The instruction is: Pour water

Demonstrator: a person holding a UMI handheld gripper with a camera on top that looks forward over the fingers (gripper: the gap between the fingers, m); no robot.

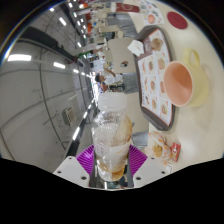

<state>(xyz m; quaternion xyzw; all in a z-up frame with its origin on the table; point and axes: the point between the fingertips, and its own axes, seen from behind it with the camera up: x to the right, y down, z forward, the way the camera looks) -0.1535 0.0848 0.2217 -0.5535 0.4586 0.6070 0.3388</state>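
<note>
My gripper (112, 162) is shut on a clear plastic bottle (112, 132), which stands up between the two purple pads (87, 157) and fills the gap between them. The bottle's upper end reaches toward the table ahead. A pink cup (179, 82) rests on a pale yellow saucer (204, 90), beyond the fingers and to the right of the bottle. The whole scene appears steeply tilted, with the table running up the right side.
A dark-rimmed tray with a picture sheet (153, 66) lies beside the pink cup. A small snack packet (163, 149) lies near the right finger. A red object (178, 20) sits farther off. Ceiling lights (40, 60) and a long room are on the left.
</note>
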